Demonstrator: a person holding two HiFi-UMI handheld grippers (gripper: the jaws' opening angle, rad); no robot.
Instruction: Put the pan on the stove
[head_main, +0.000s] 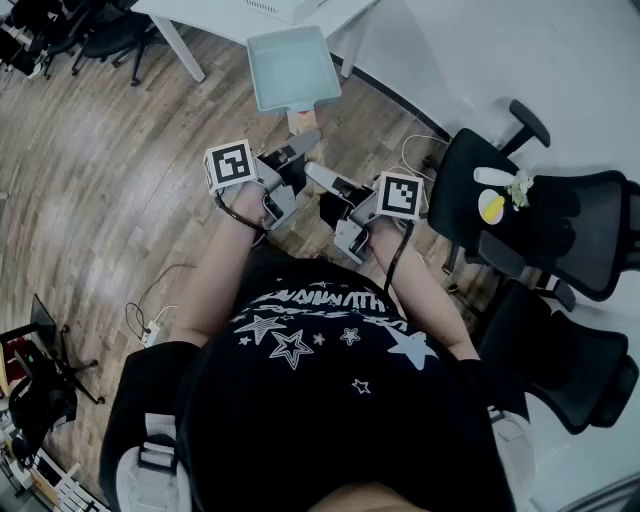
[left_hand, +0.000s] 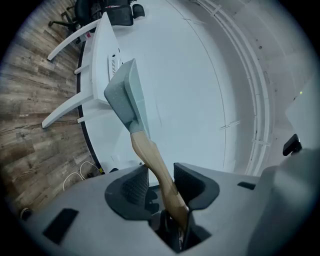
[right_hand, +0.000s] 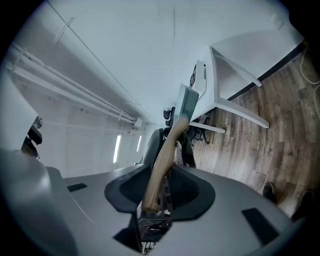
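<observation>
A square pale green pan (head_main: 290, 66) with a wooden handle (head_main: 300, 121) hangs in the air above the wood floor, in front of the person. My left gripper (head_main: 298, 152) is shut on that handle, which runs between its pads (left_hand: 187, 182) up to the pan (left_hand: 126, 95). My right gripper (head_main: 317, 174) is shut on the handle's end from the other side. In the right gripper view the handle (right_hand: 162, 157) rises from between the jaws to the pan (right_hand: 188, 106). No stove is in view.
A white table (head_main: 262, 10) stands beyond the pan, its legs (left_hand: 65, 107) on the wood floor. Black office chairs (head_main: 545, 225) stand at the right, one with a yellow and white thing (head_main: 492, 205) on its seat. Cables (head_main: 150, 322) lie on the floor at the left.
</observation>
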